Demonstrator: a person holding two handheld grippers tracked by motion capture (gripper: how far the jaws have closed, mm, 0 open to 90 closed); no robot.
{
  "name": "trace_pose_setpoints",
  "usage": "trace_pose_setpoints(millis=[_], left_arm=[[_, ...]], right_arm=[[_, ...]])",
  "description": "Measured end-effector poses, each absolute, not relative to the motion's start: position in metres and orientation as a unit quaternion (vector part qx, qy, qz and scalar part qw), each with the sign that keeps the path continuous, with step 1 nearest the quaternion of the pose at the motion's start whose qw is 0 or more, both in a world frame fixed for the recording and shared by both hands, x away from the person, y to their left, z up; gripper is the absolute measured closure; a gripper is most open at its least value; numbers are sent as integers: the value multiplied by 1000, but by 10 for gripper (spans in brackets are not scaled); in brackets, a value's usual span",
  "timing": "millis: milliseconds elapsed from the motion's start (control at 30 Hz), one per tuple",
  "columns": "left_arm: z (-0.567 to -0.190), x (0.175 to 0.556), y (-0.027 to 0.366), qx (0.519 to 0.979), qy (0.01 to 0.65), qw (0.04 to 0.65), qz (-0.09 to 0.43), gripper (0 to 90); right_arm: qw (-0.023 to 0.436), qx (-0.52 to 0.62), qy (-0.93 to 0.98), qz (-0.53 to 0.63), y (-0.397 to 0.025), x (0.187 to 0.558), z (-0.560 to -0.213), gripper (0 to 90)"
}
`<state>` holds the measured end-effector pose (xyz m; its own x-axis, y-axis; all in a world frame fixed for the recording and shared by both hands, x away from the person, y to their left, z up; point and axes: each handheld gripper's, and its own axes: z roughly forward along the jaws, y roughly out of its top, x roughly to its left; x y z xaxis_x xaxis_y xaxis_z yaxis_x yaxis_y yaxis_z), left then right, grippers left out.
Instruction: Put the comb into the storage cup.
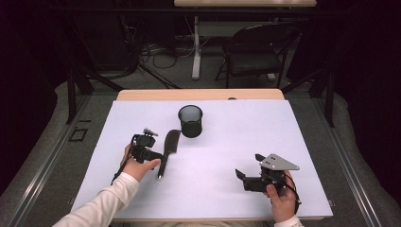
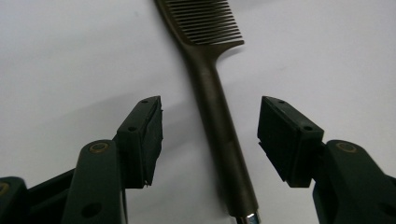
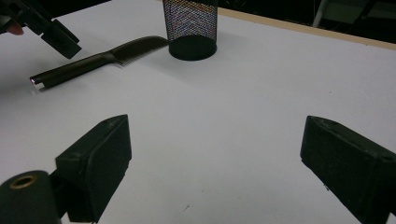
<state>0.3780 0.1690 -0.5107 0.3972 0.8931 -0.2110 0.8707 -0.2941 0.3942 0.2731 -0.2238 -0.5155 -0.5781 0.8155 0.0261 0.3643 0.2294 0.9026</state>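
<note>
Item: dark plastic comb (image 1: 168,150), flat on white table (image 1: 227,179), at 7 o'clock of black mesh cup (image 1: 190,121).
Left gripper (image 2: 210,135): jaws wide, straddling handle, nothing gripped.
Right gripper (image 3: 215,158): open, empty, well apart.
Status: pickup pending.

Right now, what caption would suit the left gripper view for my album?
Open left claw straddling the handle of a dark comb lying on a white table.

Comb (image 2: 212,93) teeth past top edge
</note>
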Motion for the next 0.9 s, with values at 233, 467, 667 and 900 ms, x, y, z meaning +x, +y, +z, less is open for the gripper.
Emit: trace_pose_setpoints(millis=[233,467,667,900], left_arm=[[-510,378,169,799,558,223,19,276],[-508,378,170,796,562,224,12,228],[-506,378,170,780,584,222,-25,241],[-508,378,168,781,588,209,-31,254]], right_arm=[[233,396,748,478,-223,273,-516,91],[233,395,749,478,-223,273,-516,99],[232,395,750,477,-223,273,-516,110],[232,394,751,477,-223,273,-516,131]])
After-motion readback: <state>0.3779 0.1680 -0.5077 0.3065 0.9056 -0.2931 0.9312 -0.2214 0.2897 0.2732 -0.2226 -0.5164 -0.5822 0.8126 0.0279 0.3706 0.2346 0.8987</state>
